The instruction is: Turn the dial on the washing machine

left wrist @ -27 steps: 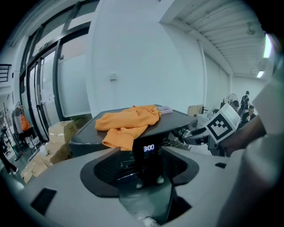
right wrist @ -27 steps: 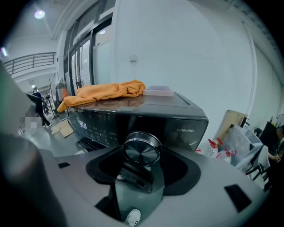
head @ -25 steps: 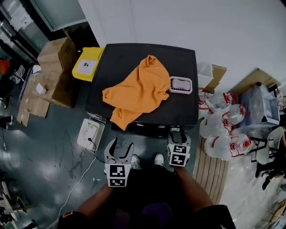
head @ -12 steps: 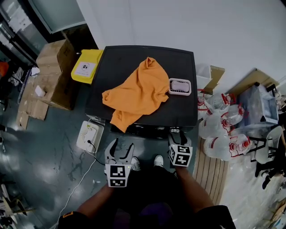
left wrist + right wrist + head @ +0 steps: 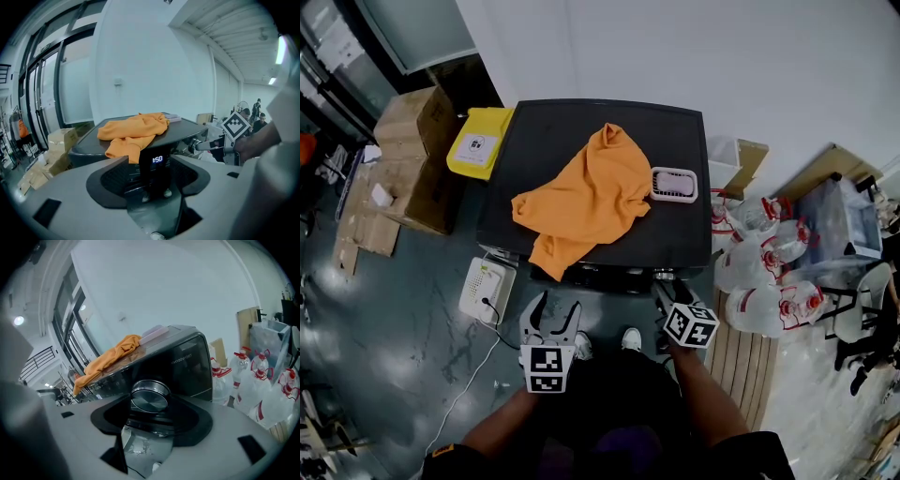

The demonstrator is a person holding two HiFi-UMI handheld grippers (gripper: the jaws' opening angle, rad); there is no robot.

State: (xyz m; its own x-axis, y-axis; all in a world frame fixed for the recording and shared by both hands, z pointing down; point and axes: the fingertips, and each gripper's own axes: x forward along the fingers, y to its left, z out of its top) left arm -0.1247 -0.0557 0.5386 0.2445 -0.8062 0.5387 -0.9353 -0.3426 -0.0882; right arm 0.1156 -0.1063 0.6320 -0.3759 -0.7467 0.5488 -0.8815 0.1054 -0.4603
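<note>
The black washing machine (image 5: 675, 230) stands in front of me with an orange cloth (image 5: 586, 192) draped on its top. Its round metal dial (image 5: 149, 397) fills the gap between the dark jaws of my right gripper (image 5: 150, 405), which is shut on it at the front panel's right end. In the head view the right gripper (image 5: 662, 291) reaches under the machine's front edge, its marker cube tilted. The left gripper view shows the dial (image 5: 194, 145) from the side and the lit display (image 5: 157, 159). My left gripper (image 5: 551, 314) hangs open, back from the panel, holding nothing.
A pink tray (image 5: 674, 185) lies on the machine's top right. A yellow box (image 5: 475, 142) and cardboard boxes (image 5: 412, 159) stand at the left, a white device (image 5: 487, 291) with a cable on the floor. Water jugs (image 5: 769, 272) crowd the right.
The right gripper's marker cube has rolled clockwise on the dial and shifted slightly right. The left gripper has stayed where it was.
</note>
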